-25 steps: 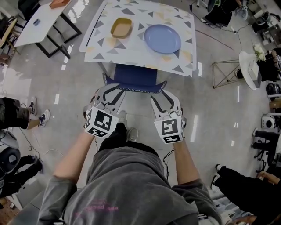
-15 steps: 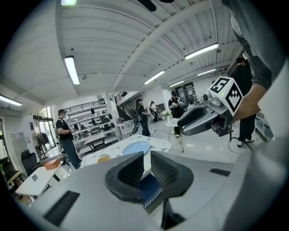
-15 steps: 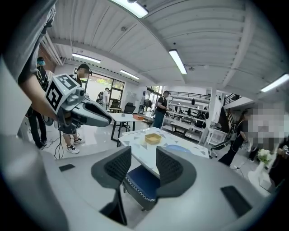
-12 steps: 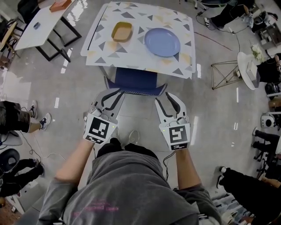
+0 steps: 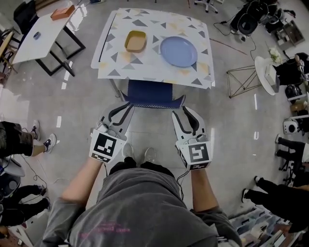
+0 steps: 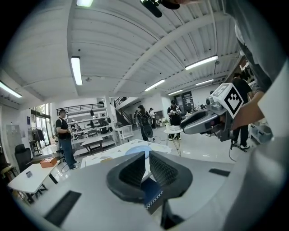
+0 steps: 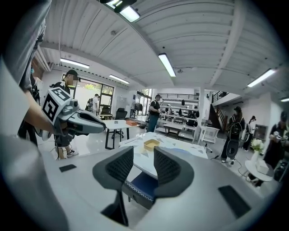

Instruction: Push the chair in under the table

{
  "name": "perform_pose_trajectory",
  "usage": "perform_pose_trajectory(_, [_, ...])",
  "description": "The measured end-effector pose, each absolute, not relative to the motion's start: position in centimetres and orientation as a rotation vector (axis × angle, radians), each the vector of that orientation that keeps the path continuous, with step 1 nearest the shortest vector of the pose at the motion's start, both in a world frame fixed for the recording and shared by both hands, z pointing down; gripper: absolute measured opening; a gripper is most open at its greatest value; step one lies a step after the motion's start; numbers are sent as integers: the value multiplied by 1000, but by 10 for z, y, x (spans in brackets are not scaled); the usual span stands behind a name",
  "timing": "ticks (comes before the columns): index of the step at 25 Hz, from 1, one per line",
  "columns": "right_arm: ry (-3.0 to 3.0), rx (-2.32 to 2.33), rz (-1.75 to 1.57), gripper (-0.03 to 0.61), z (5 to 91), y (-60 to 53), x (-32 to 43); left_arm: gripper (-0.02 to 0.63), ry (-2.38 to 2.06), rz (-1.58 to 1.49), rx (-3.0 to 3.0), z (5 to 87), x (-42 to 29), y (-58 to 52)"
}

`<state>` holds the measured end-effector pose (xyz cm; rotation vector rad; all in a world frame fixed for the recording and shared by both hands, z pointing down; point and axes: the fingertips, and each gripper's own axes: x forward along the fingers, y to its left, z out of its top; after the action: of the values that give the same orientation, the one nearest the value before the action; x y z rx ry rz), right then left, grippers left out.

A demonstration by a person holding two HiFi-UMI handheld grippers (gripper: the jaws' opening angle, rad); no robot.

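The chair (image 5: 149,91) with a blue seat stands tucked under the near edge of the table (image 5: 145,60), which has a triangle-patterned cloth. A yellow bowl (image 5: 135,41) and a blue plate (image 5: 178,51) rest on the table. My left gripper (image 5: 128,106) hovers just short of the chair's back at its left corner. Its jaws have just been closing to a thin slit, with nothing between them (image 6: 146,159). My right gripper (image 5: 182,115) hangs off the chair's right corner, apart from it. Its jaws have been narrowing but stand open and empty (image 7: 143,157). The chair (image 7: 142,182) shows beyond them.
A white side table (image 5: 41,29) with an orange box (image 5: 63,12) stands at the back left. A wire stand (image 5: 241,82) and a round white table (image 5: 269,72) are to the right. People stand at the left and right edges; the person's shoes (image 5: 137,153) are below the grippers.
Both grippers have drawn back from the chair toward the person and lifted. The left jaws closed almost fully and the right jaws narrowed. The chair stayed under the table.
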<state>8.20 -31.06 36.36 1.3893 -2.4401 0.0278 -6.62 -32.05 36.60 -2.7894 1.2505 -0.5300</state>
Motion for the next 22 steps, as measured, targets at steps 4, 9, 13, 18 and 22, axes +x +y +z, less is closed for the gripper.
perform_pose_trajectory(4, [-2456, 1423, 64, 135, 358, -306, 70, 25, 1247, -498, -2805, 361, -79, -317])
perform_pose_trajectory(9, [-2476, 1466, 83, 104, 349, -303, 61, 17, 1239, -462, -2825, 355, -87, -313])
perform_pose_trajectory(13, [-2497, 1491, 85, 75, 341, -302, 57, 9, 1231, -430, -2844, 350, -87, -313])
perform_pose_trajectory(18, [-2526, 1508, 91, 40, 334, -300, 56, 3, 1222, -400, -2868, 344, -84, -315])
perform_pose_trajectory(22, [-2537, 1510, 113, 25, 333, -299, 58, 2, 1222, -388, -2891, 341, -81, -317])
